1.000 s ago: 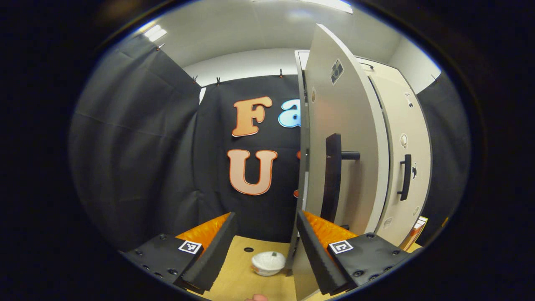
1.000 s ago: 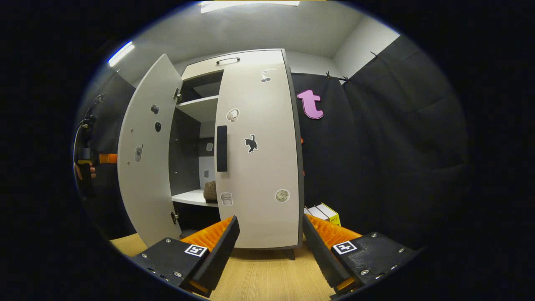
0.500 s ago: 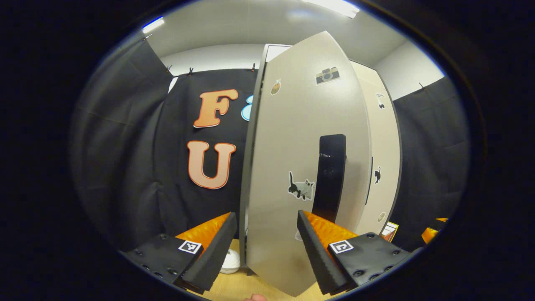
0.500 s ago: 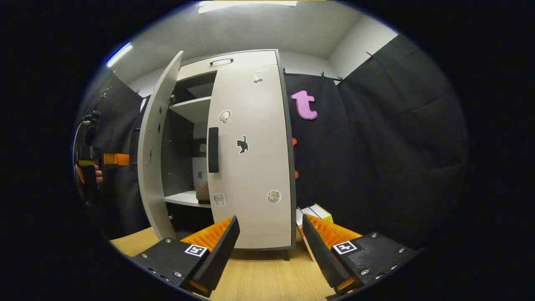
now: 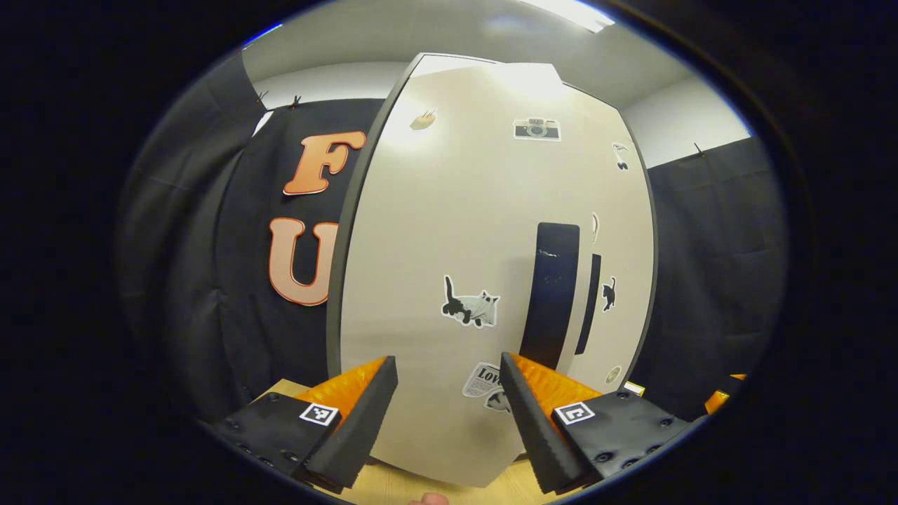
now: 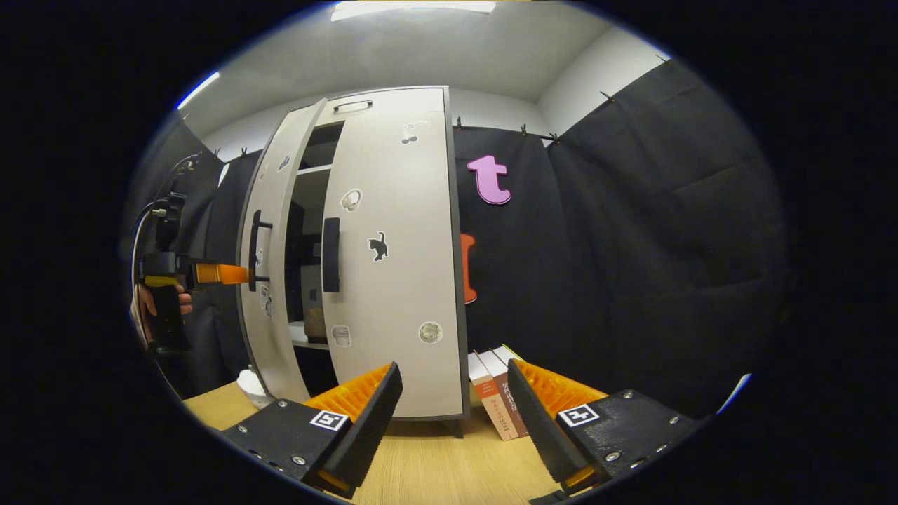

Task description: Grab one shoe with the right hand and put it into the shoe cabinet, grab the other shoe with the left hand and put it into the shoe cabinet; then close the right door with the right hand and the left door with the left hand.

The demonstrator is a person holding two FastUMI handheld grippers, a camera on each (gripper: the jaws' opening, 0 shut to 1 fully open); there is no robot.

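Both sets of jaws are standing spread, gripping nothing. The left gripper is facing the left door, which is hanging ajar beside the shut right door of the shoe cabinet; the right gripper is hovering over the tabletop.

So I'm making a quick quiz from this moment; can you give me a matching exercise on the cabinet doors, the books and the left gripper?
Things:
1. left door
2. right door
3. books
4. left gripper

States:
a. shut
b. partly open
c. at the left door's outer face
d. on the floor beside the cabinet

Pairs: 1-b, 2-a, 3-d, 4-c
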